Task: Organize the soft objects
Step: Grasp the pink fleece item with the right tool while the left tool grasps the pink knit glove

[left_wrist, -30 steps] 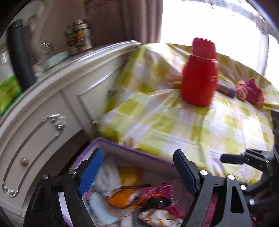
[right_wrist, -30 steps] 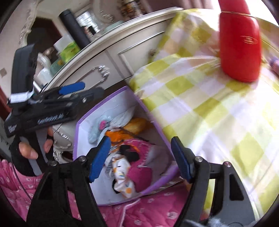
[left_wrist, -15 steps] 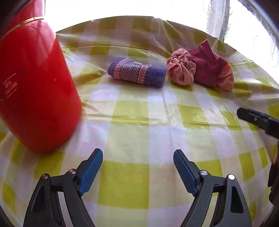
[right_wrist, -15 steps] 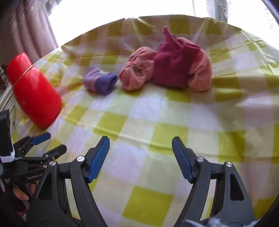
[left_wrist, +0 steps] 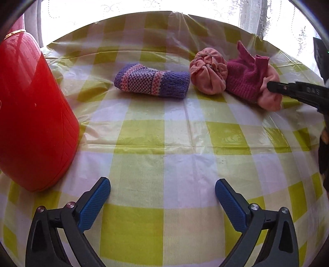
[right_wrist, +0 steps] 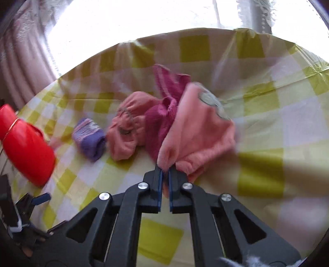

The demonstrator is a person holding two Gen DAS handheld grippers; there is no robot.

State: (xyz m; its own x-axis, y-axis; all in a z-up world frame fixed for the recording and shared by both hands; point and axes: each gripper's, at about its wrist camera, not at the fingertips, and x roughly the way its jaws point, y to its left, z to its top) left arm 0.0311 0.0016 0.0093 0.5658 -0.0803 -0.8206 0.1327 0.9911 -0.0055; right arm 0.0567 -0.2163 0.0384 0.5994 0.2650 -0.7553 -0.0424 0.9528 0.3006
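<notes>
Three soft things lie at the far side of the checked tablecloth (left_wrist: 164, 164): a rolled purple knit sock (left_wrist: 152, 82), a balled salmon sock (left_wrist: 207, 74), and a magenta-and-pink bundle (left_wrist: 248, 82). My right gripper (right_wrist: 166, 170) is shut on the near edge of the pink cloth (right_wrist: 197, 127) of that bundle; from the left wrist view its black finger (left_wrist: 287, 88) reaches in from the right onto the bundle. My left gripper (left_wrist: 162, 191) hovers over bare cloth nearer the front, jaws opening wide, nothing between them. The purple sock (right_wrist: 89, 139) lies left of the bundle.
A tall red plastic container (left_wrist: 30, 115) stands at the left on the cloth, also seen as the red container (right_wrist: 24, 147) in the right wrist view. Bright curtained windows (left_wrist: 144, 8) lie behind the table. A hand (left_wrist: 324, 156) shows at the right edge.
Both grippers swung from the purple box by the dresser to the tabletop. The right gripper then advanced and shut on the pink cloth; the left gripper's jaws spread wider.
</notes>
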